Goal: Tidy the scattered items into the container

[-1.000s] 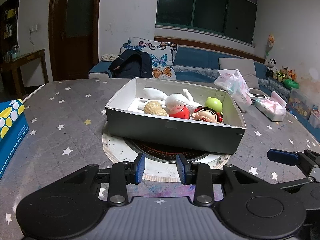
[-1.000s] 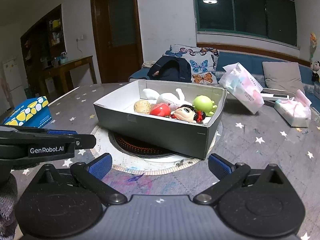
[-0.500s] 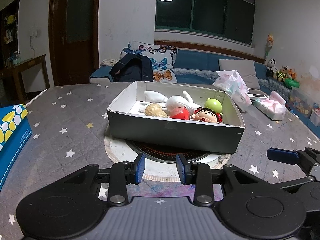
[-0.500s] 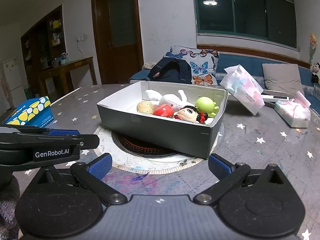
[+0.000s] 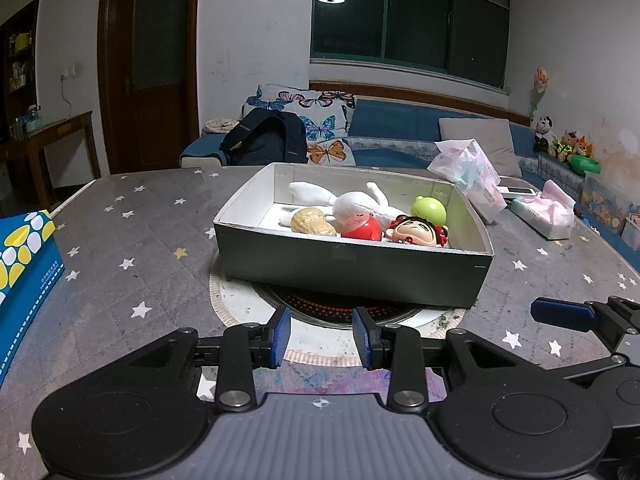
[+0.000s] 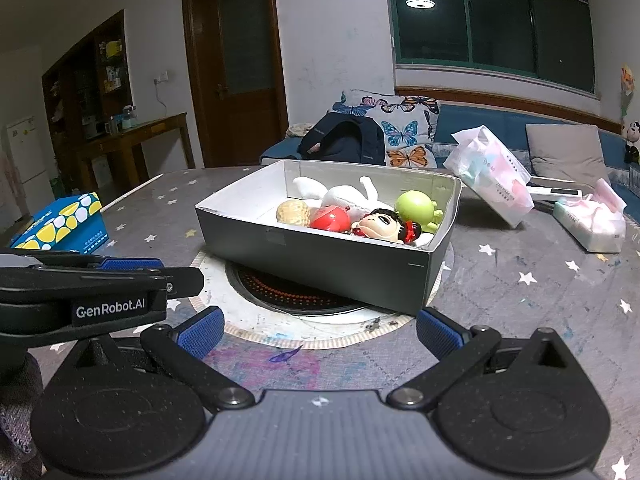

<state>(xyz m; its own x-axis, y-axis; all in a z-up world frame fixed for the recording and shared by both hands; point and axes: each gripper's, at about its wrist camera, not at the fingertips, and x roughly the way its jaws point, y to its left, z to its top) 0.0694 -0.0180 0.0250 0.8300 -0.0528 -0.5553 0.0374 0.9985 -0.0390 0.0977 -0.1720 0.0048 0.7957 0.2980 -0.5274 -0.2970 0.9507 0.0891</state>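
Note:
A dark cardboard box stands in the middle of the star-patterned table. It holds a white plush toy, a peanut toy, a red round toy, a green toy and a doll head with black hair. My left gripper is partly open and empty, in front of the box. My right gripper is wide open and empty, also in front of the box. The left gripper also shows at the left of the right wrist view.
A blue and yellow tissue box lies at the table's left. Tissue packs lie at the back right. A round white mat with a dark grille sits under the box. A sofa stands behind the table.
Both views have drifted back slightly from the box. Neither gripper's jaws have changed their opening.

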